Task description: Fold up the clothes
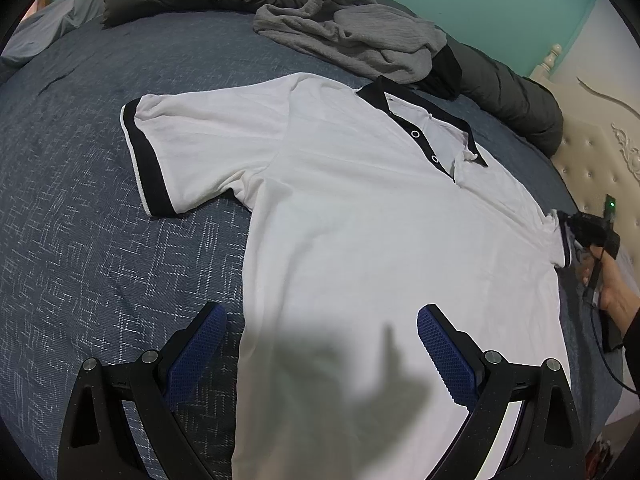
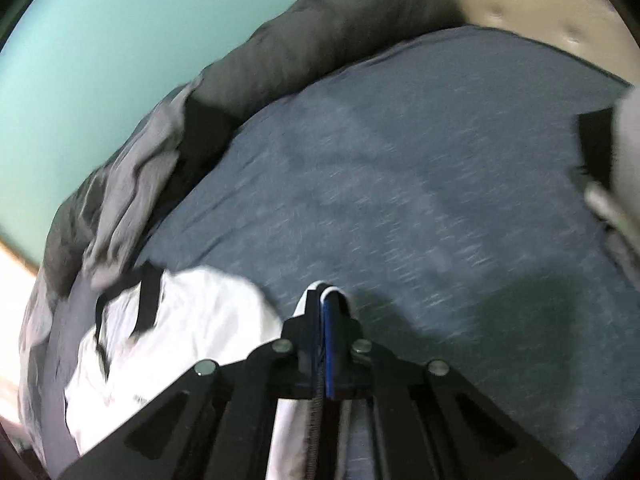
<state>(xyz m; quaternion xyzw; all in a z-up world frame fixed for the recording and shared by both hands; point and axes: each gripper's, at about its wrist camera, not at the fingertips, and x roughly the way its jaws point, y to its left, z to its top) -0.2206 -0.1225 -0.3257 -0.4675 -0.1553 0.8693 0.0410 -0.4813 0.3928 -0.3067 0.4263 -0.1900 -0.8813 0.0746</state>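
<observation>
**Polo shirt flat on bed, right sleeve pinched**

Spread face up across centre of left wrist view: white polo shirt (image 1: 360,216) on blue-grey bedspread (image 1: 80,240). Black-trimmed sleeve out flat at left of frame, collar toward upper right. Crumpled grey garment (image 1: 348,32) beyond collar, upper centre. At lower edge: left gripper (image 1: 320,352) released, jaws wide apart, straddling shirt's side edge, nothing gripped. At right edge: right gripper (image 1: 576,224), carried by a hand (image 1: 612,292). In blurred right wrist view: right gripper (image 2: 326,300) clenched on shirt's sleeve edge, lower centre.
</observation>
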